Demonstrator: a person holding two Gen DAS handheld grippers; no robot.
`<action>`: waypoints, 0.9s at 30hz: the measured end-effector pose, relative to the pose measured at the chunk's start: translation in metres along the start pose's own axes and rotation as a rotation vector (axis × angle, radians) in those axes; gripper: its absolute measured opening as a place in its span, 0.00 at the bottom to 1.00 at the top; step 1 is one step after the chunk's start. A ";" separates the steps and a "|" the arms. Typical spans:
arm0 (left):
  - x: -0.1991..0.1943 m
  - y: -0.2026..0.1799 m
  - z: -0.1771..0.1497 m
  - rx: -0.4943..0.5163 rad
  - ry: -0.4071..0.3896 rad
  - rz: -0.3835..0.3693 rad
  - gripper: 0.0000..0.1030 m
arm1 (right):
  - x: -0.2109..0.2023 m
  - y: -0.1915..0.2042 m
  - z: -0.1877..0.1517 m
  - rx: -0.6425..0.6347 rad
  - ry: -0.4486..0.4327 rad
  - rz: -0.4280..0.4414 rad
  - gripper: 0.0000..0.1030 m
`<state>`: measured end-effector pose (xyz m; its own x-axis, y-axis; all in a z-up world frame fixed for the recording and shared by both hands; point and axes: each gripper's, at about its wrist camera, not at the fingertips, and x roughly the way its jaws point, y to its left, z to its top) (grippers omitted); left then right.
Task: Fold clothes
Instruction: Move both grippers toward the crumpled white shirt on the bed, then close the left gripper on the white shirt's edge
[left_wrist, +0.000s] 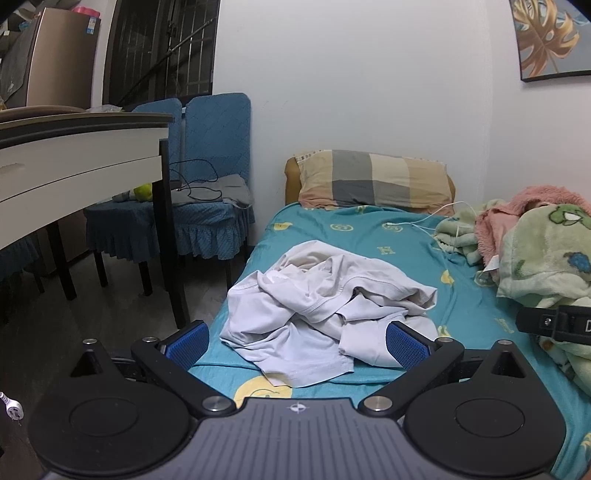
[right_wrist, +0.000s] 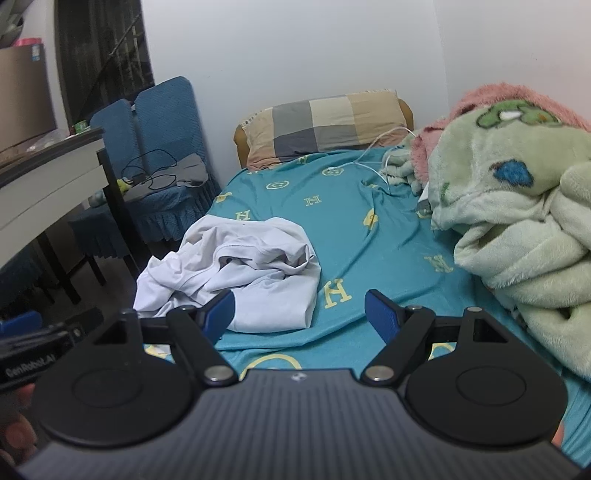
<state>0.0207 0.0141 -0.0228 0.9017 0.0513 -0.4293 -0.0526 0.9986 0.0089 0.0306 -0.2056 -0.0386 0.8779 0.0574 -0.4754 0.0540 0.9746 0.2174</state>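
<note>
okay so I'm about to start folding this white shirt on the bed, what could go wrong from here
Three things to watch:
1. The white shirt is bunched in a heap, so the fingers may pinch several layers at once and lift a tangle.
2. It lies near the bed's left edge; spreading it could send a sleeve sliding to the floor.
3. The green blanket and white cable crowd the right side, and could snag the right gripper while flattening.

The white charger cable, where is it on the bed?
The white charger cable lies on the teal bedsheet at the far end of the bed, just in front of the checked pillow, running right to the green fleece blanket.
</note>
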 end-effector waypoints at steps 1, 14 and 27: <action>0.001 0.001 0.000 -0.002 -0.004 0.008 1.00 | 0.001 0.002 -0.002 0.012 0.002 -0.009 0.77; 0.018 0.011 -0.009 -0.011 0.016 0.023 0.99 | 0.007 0.023 0.022 -0.065 -0.029 -0.014 0.77; 0.115 -0.030 0.005 0.185 0.083 0.048 0.92 | 0.007 -0.029 0.020 0.061 0.012 -0.026 0.77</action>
<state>0.1283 -0.0099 -0.0677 0.8610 0.1047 -0.4976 -0.0075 0.9811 0.1936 0.0450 -0.2380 -0.0311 0.8699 0.0350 -0.4919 0.1063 0.9608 0.2562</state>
